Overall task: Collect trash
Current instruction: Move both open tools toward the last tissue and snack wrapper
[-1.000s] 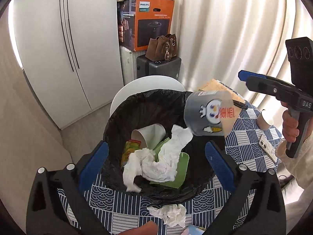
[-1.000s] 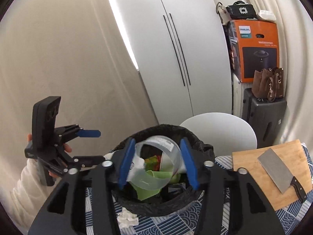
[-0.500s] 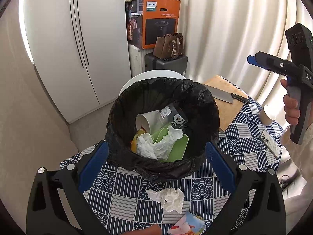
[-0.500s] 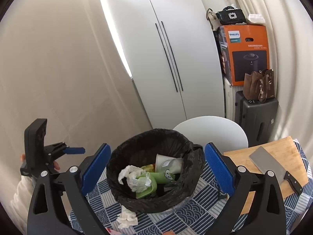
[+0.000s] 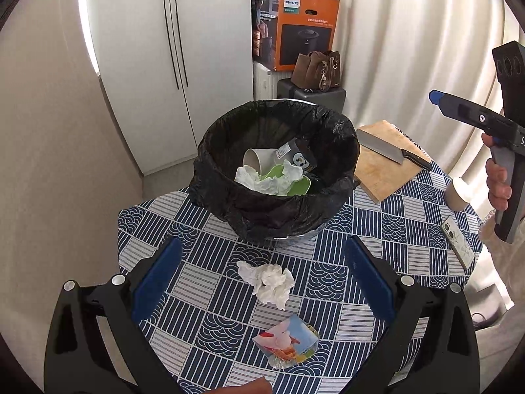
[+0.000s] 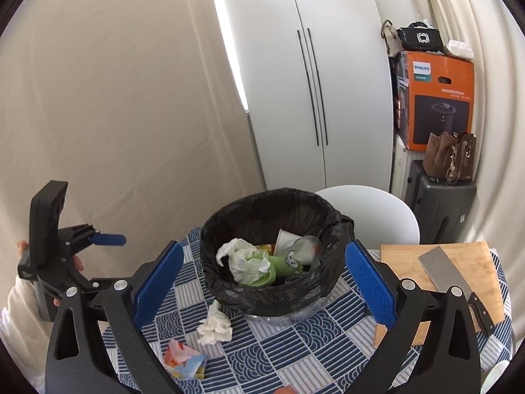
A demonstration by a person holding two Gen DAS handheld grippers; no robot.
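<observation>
Black-lined bin [image 5: 275,170] sits ahead; our left gripper [image 5: 262,282] and right gripper [image 6: 262,282] both gape wide, empty, above crumpled tissue [image 5: 267,284] on the tablecloth [image 5: 377,223].

Both hand-held grippers [image 5: 262,282] [image 6: 262,282] wide open, empty.

Open left tongs [image 5: 262,282] hover over crumpled tissue [image 5: 267,282] before bin [image 5: 275,164].
</observation>
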